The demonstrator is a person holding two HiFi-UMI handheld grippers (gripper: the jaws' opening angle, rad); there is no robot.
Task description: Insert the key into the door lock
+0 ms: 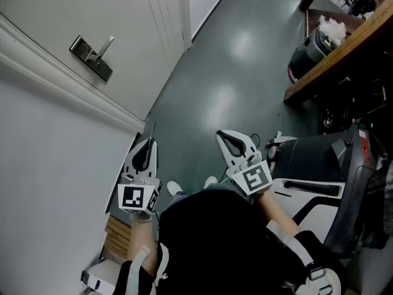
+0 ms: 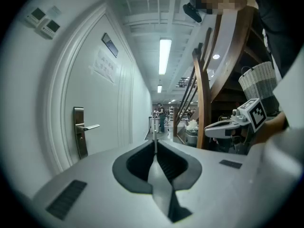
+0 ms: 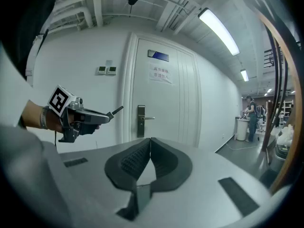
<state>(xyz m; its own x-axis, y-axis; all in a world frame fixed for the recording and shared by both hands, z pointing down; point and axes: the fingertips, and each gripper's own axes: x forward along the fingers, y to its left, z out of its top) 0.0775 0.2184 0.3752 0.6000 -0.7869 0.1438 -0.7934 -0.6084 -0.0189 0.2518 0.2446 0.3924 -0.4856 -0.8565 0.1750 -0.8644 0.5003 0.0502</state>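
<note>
A white door [image 1: 135,23] carries a metal lock plate with a lever handle [image 1: 92,57], seen too in the left gripper view [image 2: 80,131] and the right gripper view [image 3: 141,121]. My left gripper [image 1: 149,142] [image 2: 155,144] is shut on a thin key [image 1: 152,129] [image 2: 155,137] that sticks out past its tips, well short of the door. From the right gripper view, the key [image 3: 117,111] points toward the door. My right gripper [image 1: 225,135] [image 3: 150,140] is shut and holds nothing, level with the left one on its right.
A wooden stair or shelf frame [image 1: 344,48] and black equipment [image 1: 319,158] stand on the right. A wicker basket [image 2: 259,82] hangs there. The dark green corridor floor [image 1: 227,85] runs ahead, with people [image 2: 161,117] far down it. Wall switches [image 3: 107,70] sit left of the door.
</note>
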